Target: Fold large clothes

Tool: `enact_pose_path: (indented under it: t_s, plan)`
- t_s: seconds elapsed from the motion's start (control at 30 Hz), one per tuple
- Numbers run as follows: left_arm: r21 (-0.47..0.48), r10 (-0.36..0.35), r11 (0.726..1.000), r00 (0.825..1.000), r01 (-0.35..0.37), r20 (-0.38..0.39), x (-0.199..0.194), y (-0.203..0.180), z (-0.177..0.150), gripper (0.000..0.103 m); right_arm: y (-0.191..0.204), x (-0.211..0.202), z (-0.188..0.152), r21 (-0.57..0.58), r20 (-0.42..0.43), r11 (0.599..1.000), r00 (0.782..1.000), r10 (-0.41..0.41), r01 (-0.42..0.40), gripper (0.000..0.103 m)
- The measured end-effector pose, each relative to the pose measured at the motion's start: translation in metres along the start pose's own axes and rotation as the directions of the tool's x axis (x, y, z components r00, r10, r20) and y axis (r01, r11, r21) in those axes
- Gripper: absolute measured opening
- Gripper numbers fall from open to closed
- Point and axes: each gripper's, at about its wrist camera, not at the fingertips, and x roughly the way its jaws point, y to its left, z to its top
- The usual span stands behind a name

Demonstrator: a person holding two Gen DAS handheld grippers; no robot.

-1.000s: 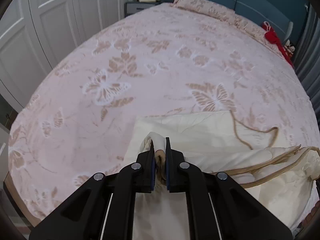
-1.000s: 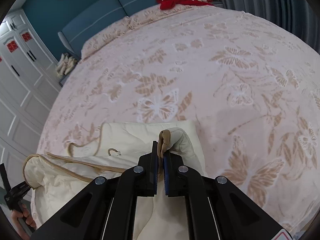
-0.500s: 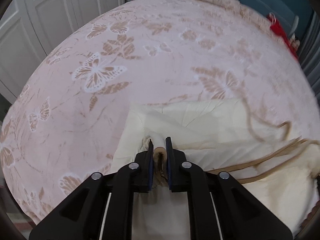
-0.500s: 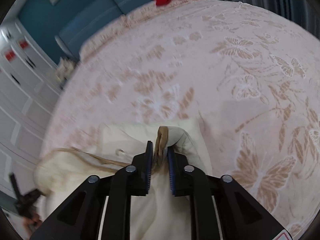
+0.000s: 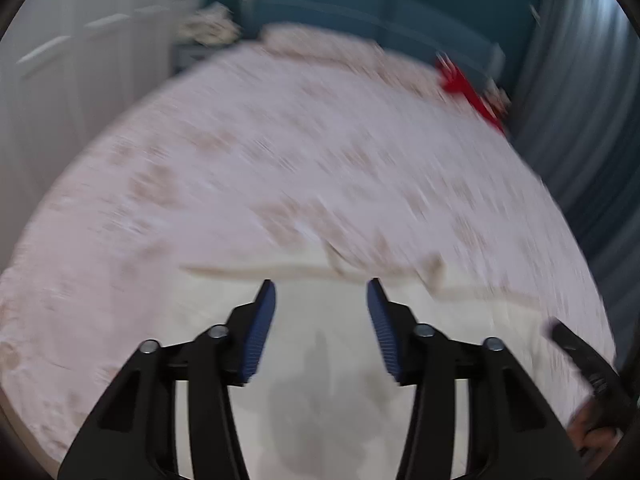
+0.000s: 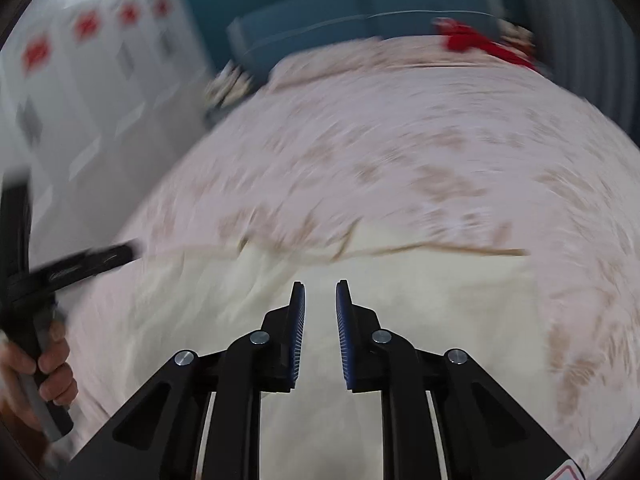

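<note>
A cream quilted garment with tan trim (image 5: pixel 320 344) lies flat on the pink butterfly bedspread (image 5: pixel 280 160); it also shows in the right wrist view (image 6: pixel 400 292). My left gripper (image 5: pixel 321 300) is open and empty, held above the garment. My right gripper (image 6: pixel 320 300) is open with a narrower gap, empty, above the same garment. The left gripper with the hand holding it shows at the left edge of the right wrist view (image 6: pixel 72 264). Both views are motion-blurred.
A red item (image 5: pixel 468 88) lies at the far right of the bed by the teal headboard (image 5: pixel 360 8). White wardrobe doors (image 5: pixel 80 60) stand at the left, grey curtains (image 5: pixel 580 120) at the right. A pile of folded cloth (image 5: pixel 208 28) sits beyond the bed.
Both grippers have opened and let go of the garment's folded edge, then pulled back and up. The garment now lies flat on the bed.
</note>
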Motion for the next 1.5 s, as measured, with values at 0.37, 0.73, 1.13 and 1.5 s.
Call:
enact_pose_path:
  t_s: [0.37,0.73,1.13,1.5]
  plan:
    - [0.102,0.093,0.992,0.981,-0.076,-0.173,0.096,-0.03,-0.058,0.036,0.003,0.089,-0.024,-0.077,-0.176,0.996,0.982,-0.068,0.055,0.004]
    - [0.082,0.161,0.986,0.968,-0.148,-0.193,0.158,-0.007,-0.023,0.036,-0.046,0.152,0.002,0.112,-0.216,0.991,0.975,-0.044,0.069,0.0]
    - [0.066,0.154,0.987,0.978,-0.146,-0.142,0.166,-0.002,-0.022,0.036,-0.041,0.142,0.011,0.142,-0.186,0.988,0.982,-0.03,0.057,0.005]
    - [0.035,0.09,0.996,0.982,-0.085,-0.164,0.117,-0.007,-0.036,0.034,0.003,0.127,-0.003,-0.024,-0.225,1.0,0.974,-0.001,-0.005,0.0]
